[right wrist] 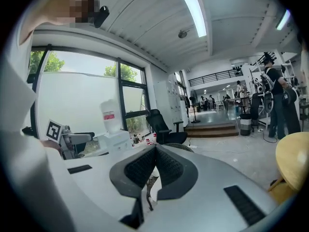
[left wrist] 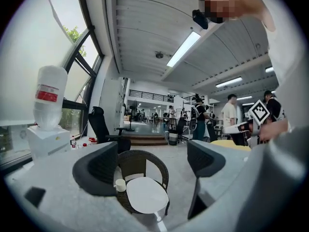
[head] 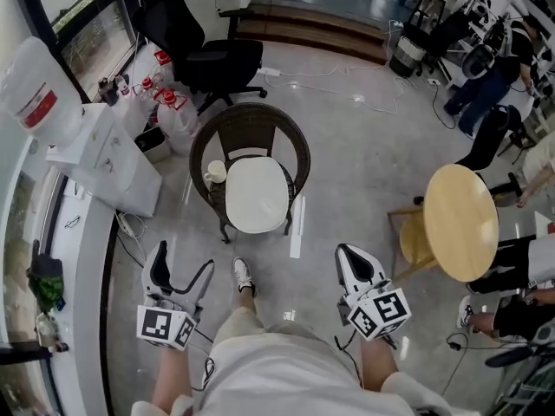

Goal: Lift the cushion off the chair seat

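A white oval cushion [head: 257, 195] lies on the seat of a dark wicker chair [head: 250, 128] straight ahead of me on the floor. A white cup [head: 214, 173] stands at the cushion's left edge. My left gripper [head: 182, 263] is held low and well short of the chair, jaws wide open and empty. In the left gripper view the cushion [left wrist: 145, 195] and the cup [left wrist: 119, 184] show far off between the open fingers [left wrist: 96, 168]. My right gripper [head: 347, 254] is also short of the chair, and it [right wrist: 155, 166] is shut on nothing.
A water dispenser [head: 95, 146] stands at the left wall, with jugs [head: 173, 111] on the floor beside it. A black office chair [head: 204, 50] is behind the wicker chair. A round wooden table [head: 460, 219] and seated people are at the right. My shoe [head: 244, 274] is near the chair.
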